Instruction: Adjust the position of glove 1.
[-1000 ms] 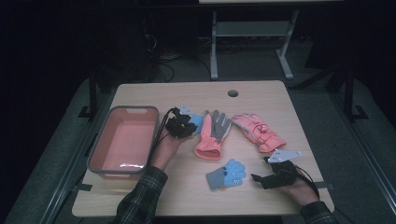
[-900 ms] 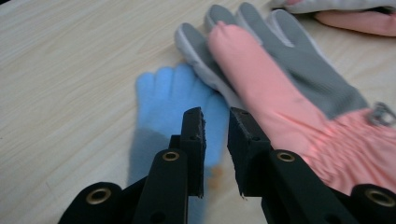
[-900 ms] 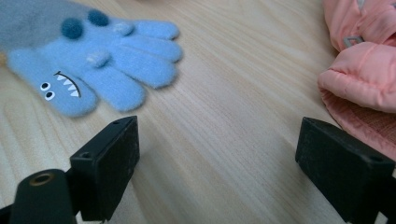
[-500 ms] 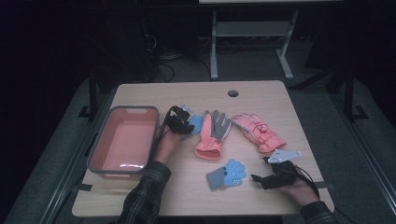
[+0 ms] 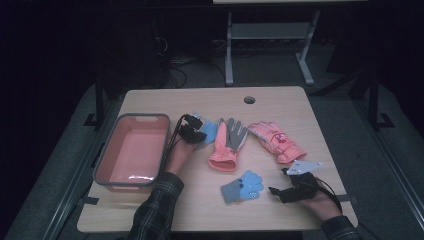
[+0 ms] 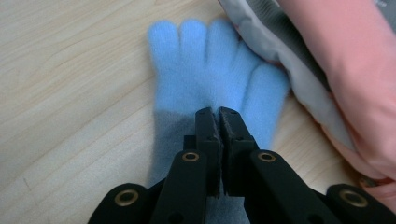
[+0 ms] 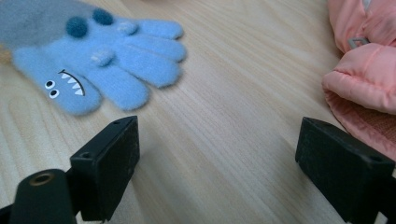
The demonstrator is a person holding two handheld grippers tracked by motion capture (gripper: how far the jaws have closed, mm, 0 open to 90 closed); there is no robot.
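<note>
A: How is the left gripper (image 6: 219, 114) placed?

B: Its jaws are seen pressed together on the blue glove (image 6: 212, 84), a pinch of the knit caught between them near the palm. In the high view that glove (image 5: 208, 131) lies flat on the table (image 5: 280, 102), between the pink bin (image 5: 131, 151) and the grey-and-coral glove (image 5: 227, 142), which it touches.

A: And the right gripper (image 7: 217, 154)?

B: It is held wide apart over bare wood, nothing between the jaws. The second blue glove (image 7: 100, 56), the one with a monster face, lies just ahead to one side, the pink mitten (image 7: 369, 74) to the other.

A: What might go wrong?

B: Only a thin fold appears to be held. If it is lifted fast, the knit could be pulled free and dropped short of the bin. The neighbouring grey-and-coral glove could also be dragged along, since the two are in contact.
</note>
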